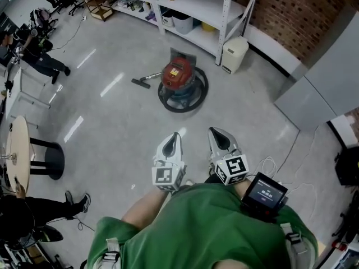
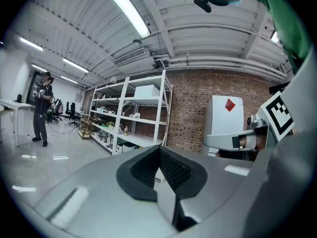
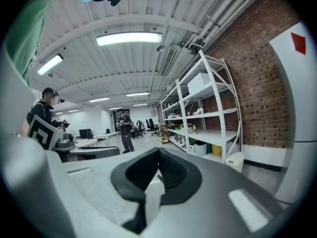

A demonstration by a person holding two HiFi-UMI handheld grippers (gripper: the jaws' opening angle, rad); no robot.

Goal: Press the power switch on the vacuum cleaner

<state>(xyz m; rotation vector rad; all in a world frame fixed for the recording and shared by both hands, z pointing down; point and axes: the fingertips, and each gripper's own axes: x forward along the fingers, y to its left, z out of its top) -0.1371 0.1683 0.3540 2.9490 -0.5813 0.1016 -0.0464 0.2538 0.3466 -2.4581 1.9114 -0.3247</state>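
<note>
Hanging well short of the vacuum cleaner [image 1: 179, 78] on the floor [image 1: 112, 133], upper middle, left tool [image 1: 175, 137] and right tool [image 1: 216, 134] are pressed together, empty; step closer first, then push its switch squarely.

Vacuum cleaner, upright on the floor.
We see a red drum vacuum cleaner [image 1: 178, 74] standing on the grey floor [image 1: 112, 122], near the foot of the white shelves [image 1: 210, 15]. Its dark hose [image 1: 197, 91] loops around the base, and its nozzle [image 1: 141, 83] lies on the floor beside it. We cannot make out the switch.
</note>
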